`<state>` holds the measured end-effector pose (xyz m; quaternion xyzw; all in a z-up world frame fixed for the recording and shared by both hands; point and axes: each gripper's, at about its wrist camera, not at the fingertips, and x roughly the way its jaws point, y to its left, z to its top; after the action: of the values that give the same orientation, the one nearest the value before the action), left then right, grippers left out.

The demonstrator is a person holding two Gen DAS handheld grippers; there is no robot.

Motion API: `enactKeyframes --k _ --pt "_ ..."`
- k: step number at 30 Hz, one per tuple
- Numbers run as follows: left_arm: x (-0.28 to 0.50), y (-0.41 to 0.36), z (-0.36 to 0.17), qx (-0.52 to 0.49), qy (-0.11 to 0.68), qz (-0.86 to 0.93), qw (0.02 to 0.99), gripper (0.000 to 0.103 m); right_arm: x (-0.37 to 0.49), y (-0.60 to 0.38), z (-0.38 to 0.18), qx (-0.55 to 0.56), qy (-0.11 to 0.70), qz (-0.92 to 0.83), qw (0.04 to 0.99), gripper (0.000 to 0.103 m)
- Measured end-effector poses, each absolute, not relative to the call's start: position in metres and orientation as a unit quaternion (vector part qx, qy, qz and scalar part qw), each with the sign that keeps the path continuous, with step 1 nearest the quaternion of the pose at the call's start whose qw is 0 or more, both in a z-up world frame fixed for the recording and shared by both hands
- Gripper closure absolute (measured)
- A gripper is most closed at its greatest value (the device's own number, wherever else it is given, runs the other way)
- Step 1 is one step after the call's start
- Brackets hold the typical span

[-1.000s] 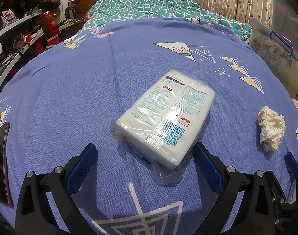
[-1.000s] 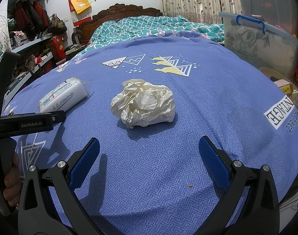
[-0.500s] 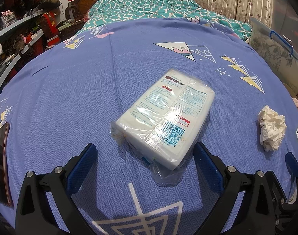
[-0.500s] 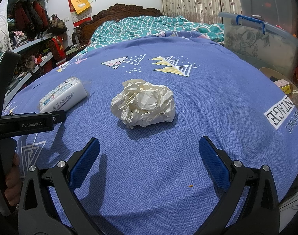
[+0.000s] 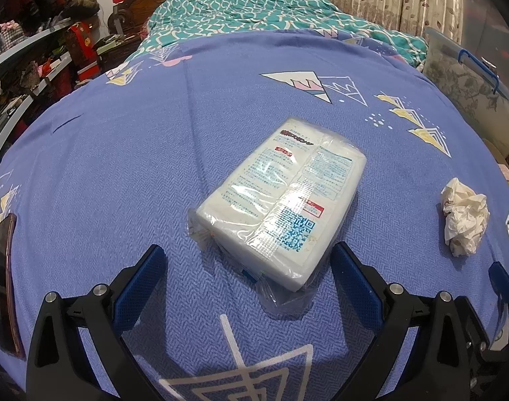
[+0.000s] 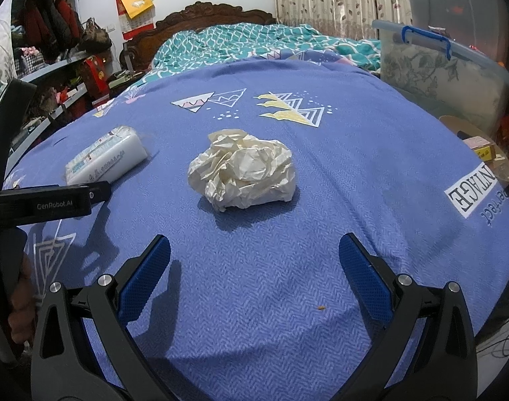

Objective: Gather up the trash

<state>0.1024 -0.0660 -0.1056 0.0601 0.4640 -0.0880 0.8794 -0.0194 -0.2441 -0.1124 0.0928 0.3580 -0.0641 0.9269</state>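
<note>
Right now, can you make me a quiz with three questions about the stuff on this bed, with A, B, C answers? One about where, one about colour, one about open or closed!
1. Where is the crumpled paper ball?
A. In the storage bin
B. On the bedspread, ahead of the right gripper
C. Under the tissue pack

2. What colour is the bedspread?
A. Red
B. Green
C. Blue-purple

3. How is the left gripper?
A. Open, with the tissue pack just ahead
B. Shut on the pack
C. Shut on the paper

Answers: B, it lies on the cloth ahead of the open fingers; C, blue-purple cloth with triangle prints; A, both fingers stand wide apart.
</note>
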Motion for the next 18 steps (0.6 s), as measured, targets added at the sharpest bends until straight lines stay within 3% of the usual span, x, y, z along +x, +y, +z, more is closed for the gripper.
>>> enactKeyframes --k 18 --pt "0.116 -0.065 -0.083 0.084 0.445 -0.168 0.876 0.009 -0.006 -0.264 -0.091 0.088 0.352 -0.076 0.929 0.003"
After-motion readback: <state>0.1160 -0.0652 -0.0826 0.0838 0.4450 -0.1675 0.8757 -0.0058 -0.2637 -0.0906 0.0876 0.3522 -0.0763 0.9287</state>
